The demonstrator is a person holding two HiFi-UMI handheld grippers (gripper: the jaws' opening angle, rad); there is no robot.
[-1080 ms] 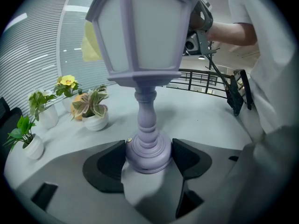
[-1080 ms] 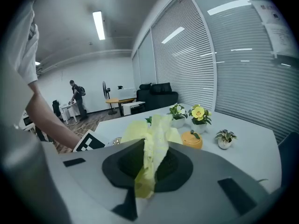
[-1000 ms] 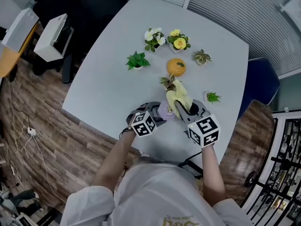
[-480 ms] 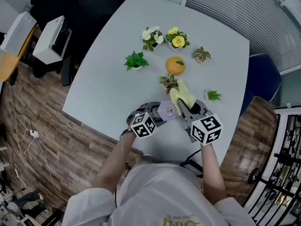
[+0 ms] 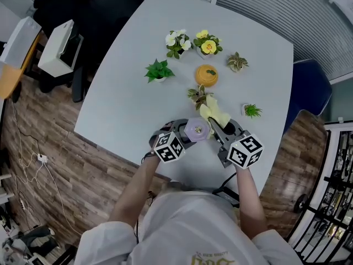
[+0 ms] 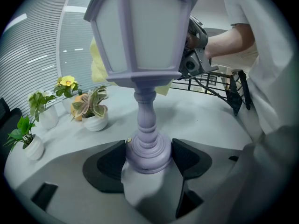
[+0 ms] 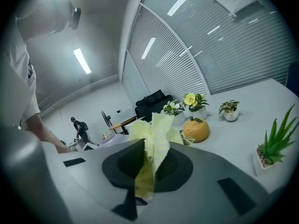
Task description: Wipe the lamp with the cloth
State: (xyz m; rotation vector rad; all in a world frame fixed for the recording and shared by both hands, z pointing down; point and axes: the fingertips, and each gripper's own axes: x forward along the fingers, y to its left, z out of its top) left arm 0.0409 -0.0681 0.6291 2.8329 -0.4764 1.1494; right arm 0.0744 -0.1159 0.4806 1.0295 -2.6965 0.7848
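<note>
Lamp [image 6: 147, 78]: lilac, upright on desk [image 5: 132, 93] near the person's edge, base clamped between left tool [image 6: 149, 154] jaws. Cloth [image 7: 156, 134]: yellow, pinched in right tool [image 7: 148, 160], held just beside lamp's shade.

My grey table [image 5: 132, 98] carries small pots: white flowers [image 5: 176, 41] beside yellow flowers [image 5: 207, 45], a leafy green plant [image 5: 159, 70], a pale-leaved plant [image 5: 237, 63], a spiky plant [image 5: 251, 111] and an orange jar [image 5: 206, 76] among them. A blue chair [image 5: 309, 90] stands at my right on the wooden floor [image 5: 44, 148].
</note>
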